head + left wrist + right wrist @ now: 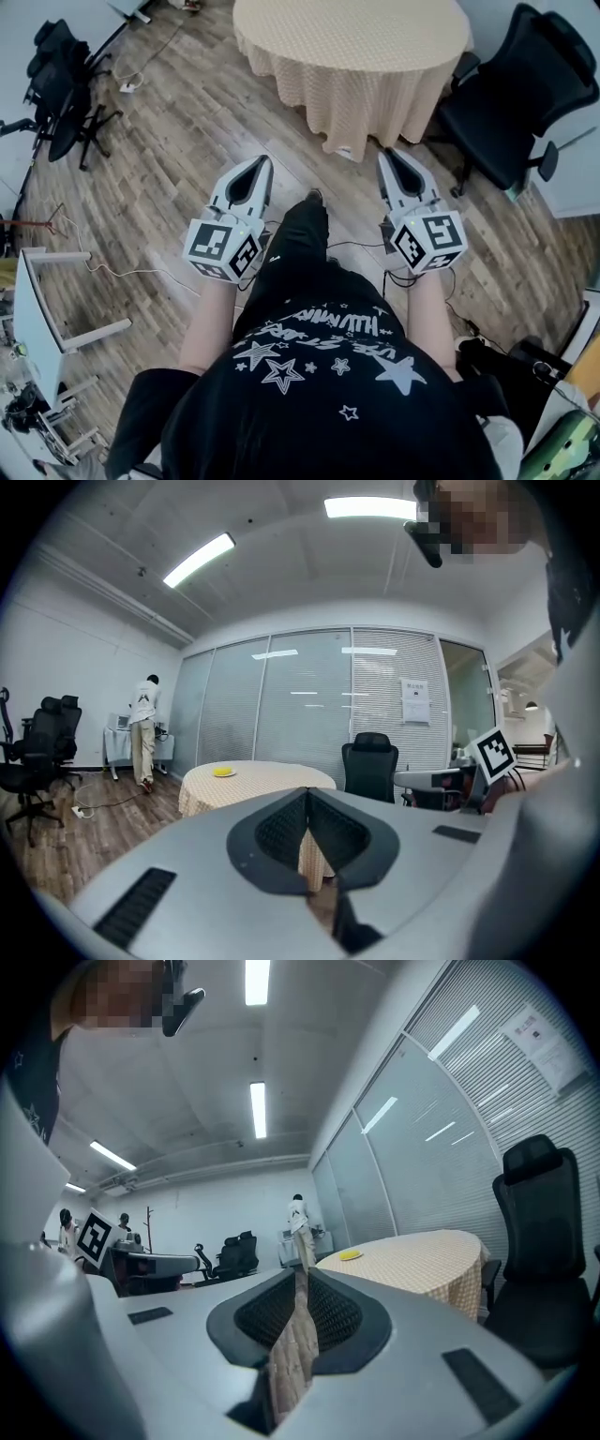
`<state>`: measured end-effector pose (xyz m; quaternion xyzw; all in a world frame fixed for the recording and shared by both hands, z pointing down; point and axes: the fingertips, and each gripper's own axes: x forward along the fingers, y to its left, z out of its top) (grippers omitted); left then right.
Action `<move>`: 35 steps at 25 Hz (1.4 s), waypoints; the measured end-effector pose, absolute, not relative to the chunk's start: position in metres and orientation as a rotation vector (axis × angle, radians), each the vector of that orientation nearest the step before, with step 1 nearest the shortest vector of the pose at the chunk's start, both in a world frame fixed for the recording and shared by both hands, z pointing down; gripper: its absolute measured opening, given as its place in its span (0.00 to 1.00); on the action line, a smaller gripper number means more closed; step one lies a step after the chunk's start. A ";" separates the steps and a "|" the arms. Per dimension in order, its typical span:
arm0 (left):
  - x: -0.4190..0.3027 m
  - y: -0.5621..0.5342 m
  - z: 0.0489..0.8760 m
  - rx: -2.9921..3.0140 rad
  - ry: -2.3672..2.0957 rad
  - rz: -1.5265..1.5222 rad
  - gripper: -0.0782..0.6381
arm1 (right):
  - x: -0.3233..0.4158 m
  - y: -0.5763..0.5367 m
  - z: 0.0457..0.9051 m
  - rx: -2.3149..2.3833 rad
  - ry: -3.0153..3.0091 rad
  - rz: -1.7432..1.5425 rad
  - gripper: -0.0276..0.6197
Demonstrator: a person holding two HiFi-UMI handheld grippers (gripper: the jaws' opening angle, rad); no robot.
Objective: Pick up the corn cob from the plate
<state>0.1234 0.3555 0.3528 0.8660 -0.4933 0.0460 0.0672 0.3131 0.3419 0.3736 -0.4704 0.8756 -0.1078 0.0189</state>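
A small yellow corn cob (223,772) lies on a plate on the round table with a beige cloth (272,778), far ahead of both grippers. The right gripper view shows the same corn cob (350,1254) on that table (422,1251). The head view catches the table (347,56) at the top, and the plate does not show there. My left gripper (257,167) and right gripper (390,156) are held side by side at waist height and point at the table. Both are shut with nothing between the jaws, as their own views confirm for the left gripper (307,794) and right gripper (302,1274).
A black office chair (520,98) stands right of the table, and more black chairs (61,84) are at the far left. A white frame (37,309) sits at the left edge, with cables on the wooden floor. A person (143,731) stands by the far glass wall.
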 end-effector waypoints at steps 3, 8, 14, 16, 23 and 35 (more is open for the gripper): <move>0.130 0.344 0.352 2.634 -1.482 0.165 0.12 | 0.319 0.330 0.373 -1.461 2.712 -0.341 0.13; 0.121 0.313 0.355 2.632 -1.487 0.160 0.12 | 0.320 0.300 0.378 -1.481 2.699 -0.351 0.13; 0.094 0.250 0.368 2.636 -1.474 0.152 0.12 | 0.295 0.243 0.390 -1.505 2.727 -0.358 0.13; 0.079 0.221 0.371 2.634 -1.468 0.131 0.12 | 0.283 0.215 0.395 -1.525 2.731 -0.367 0.13; 0.009 0.114 0.369 2.609 -1.488 0.076 0.12 | 0.218 0.098 0.386 -1.533 2.779 -0.363 0.13; -0.086 -0.054 0.368 2.609 -1.439 0.076 0.12 | 0.139 -0.080 0.383 -1.624 2.649 -0.552 0.13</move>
